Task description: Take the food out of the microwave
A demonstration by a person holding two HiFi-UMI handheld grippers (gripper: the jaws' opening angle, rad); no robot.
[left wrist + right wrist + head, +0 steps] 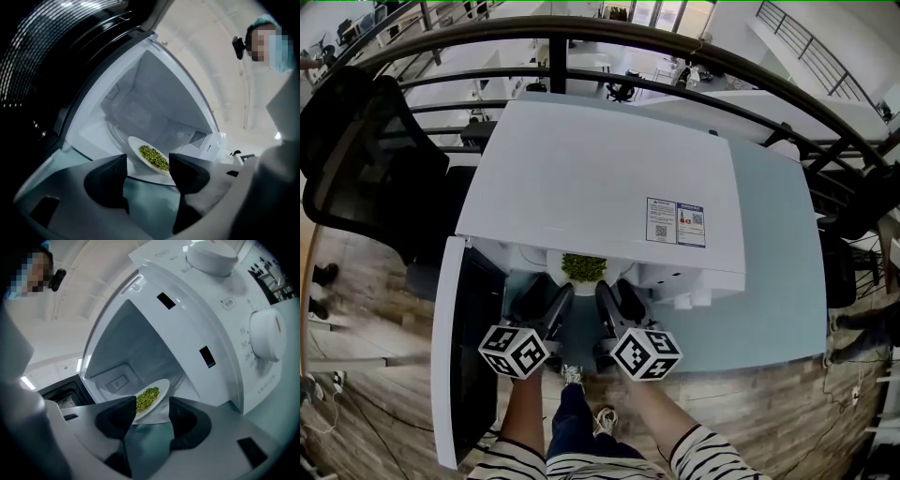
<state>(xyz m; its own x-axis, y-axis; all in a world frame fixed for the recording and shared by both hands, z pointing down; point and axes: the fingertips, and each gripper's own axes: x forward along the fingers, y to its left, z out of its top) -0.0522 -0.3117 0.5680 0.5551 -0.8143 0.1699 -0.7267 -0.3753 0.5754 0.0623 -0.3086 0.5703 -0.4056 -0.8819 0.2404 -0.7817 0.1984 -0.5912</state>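
Left gripper (551,305) and right gripper (617,302): black, curved shells. Each carries a white cube, left cube (514,350) and right cube (646,352), with black square markers on every visible face. In the gripper views, the left gripper (147,168) and right gripper (152,411) each show two black, wedge-shaped jaws with rounded shoulders, set on a smooth grey mount (61,206). Sleeves (712,457): black-and-white stripes. Trousers (577,427): dark blue. Shoes (573,375): pale, laced.

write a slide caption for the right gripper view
Open right gripper faces a plate of peas inside the open microwave.
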